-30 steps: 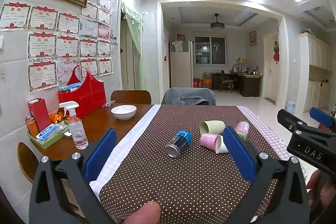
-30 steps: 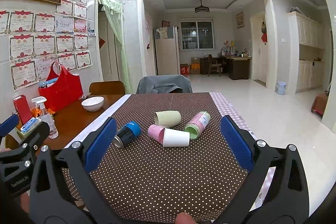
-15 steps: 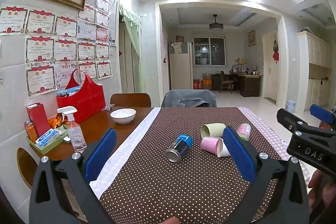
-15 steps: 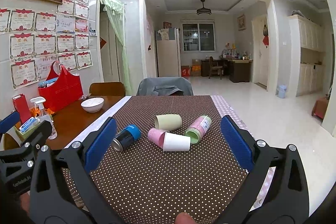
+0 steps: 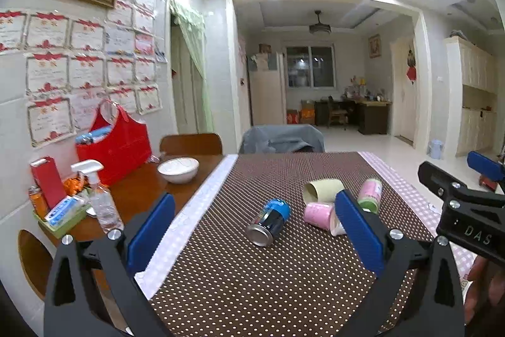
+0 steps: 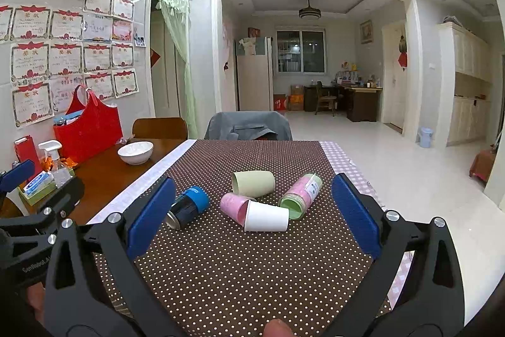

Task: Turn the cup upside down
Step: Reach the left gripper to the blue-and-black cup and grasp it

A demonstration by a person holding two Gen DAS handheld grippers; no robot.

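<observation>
Several cups lie on their sides on the brown dotted tablecloth (image 6: 240, 267): a pale green cup (image 6: 254, 183) (image 5: 323, 189), a pink cup (image 6: 233, 207) (image 5: 317, 211), a white cup (image 6: 266, 220), a pink-and-green tumbler (image 6: 301, 195) (image 5: 370, 195) and a blue-capped metal cup (image 6: 188, 207) (image 5: 270, 221). My left gripper (image 5: 254, 226) is open and empty, held above the cloth short of the metal cup. My right gripper (image 6: 252, 213) is open and empty, framing the cup cluster from the near side. Each gripper shows at the edge of the other's view.
On the bare wood at left stand a white bowl (image 6: 135, 152), a red bag (image 6: 88, 130), a spray bottle (image 5: 101, 198) and a tray of small items (image 5: 60, 212). Two chairs (image 6: 249, 125) stand at the table's far end. The table's right edge drops to the floor.
Both grippers have drifted slightly; the cups sit a little lower in both views. Nothing was taken hold of and the cups have not moved on the cloth.
</observation>
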